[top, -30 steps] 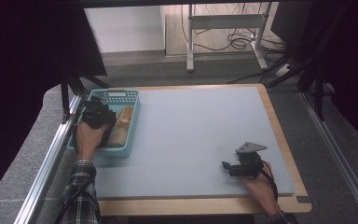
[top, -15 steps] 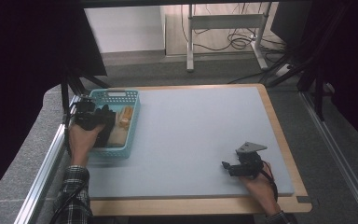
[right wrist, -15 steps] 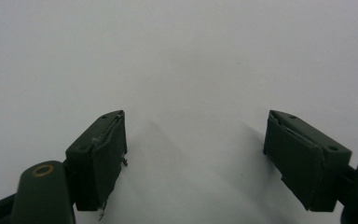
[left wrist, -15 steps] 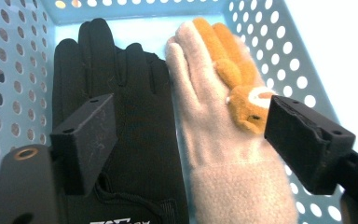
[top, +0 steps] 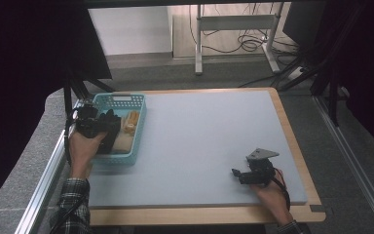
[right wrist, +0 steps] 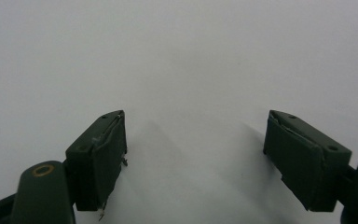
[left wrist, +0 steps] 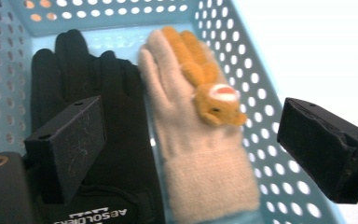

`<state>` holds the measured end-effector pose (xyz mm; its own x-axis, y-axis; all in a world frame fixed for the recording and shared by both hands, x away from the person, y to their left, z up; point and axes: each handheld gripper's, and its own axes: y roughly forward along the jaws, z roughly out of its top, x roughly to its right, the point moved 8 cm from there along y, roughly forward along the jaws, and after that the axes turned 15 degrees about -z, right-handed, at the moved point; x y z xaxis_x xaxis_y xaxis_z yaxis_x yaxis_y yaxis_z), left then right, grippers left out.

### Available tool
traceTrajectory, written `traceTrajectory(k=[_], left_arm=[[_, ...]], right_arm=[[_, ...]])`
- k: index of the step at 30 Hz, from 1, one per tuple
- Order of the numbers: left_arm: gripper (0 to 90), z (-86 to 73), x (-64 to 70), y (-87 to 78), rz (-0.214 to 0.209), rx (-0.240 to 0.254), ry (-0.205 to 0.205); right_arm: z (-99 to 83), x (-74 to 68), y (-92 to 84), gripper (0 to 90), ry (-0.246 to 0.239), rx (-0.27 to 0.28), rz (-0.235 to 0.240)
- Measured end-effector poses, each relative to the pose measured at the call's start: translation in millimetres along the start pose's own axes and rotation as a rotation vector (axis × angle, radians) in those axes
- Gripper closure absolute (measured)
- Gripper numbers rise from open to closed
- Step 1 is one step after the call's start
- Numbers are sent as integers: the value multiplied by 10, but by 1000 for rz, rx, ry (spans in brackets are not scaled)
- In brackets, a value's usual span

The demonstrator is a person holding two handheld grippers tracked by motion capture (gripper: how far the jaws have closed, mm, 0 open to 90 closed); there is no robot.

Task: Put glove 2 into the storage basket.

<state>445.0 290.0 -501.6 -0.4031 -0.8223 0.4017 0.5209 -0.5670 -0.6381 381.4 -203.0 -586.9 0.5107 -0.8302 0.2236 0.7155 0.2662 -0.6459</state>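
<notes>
Beige glove (left wrist: 200, 154) lies released under the just-opened left claw (left wrist: 191, 154).

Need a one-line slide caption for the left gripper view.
Left gripper open over a black glove and beige glove lying in the blue basket.

A grey mat (top: 199, 146) is laid over a wooden table (top: 292, 141). A metal stand (top: 233, 24) and loose cables (top: 246, 44) are seen beyond, on the floor.
</notes>
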Motion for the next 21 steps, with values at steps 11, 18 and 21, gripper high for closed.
traceTrajectory(k=[11, 18, 21], left_arm=[[31, -23, 252, 6, -45, 10, 70], [19, -32, 438, 54, -59, 7, 115], [17, -31, 526, 84, -71, 8, 135]], right_arm=[[1, 0, 0, 207, -1, 0, -1], [2, -2, 0, 207, 0, 0, 0], [2, -2, 1, 207, 0, 1, 0]])
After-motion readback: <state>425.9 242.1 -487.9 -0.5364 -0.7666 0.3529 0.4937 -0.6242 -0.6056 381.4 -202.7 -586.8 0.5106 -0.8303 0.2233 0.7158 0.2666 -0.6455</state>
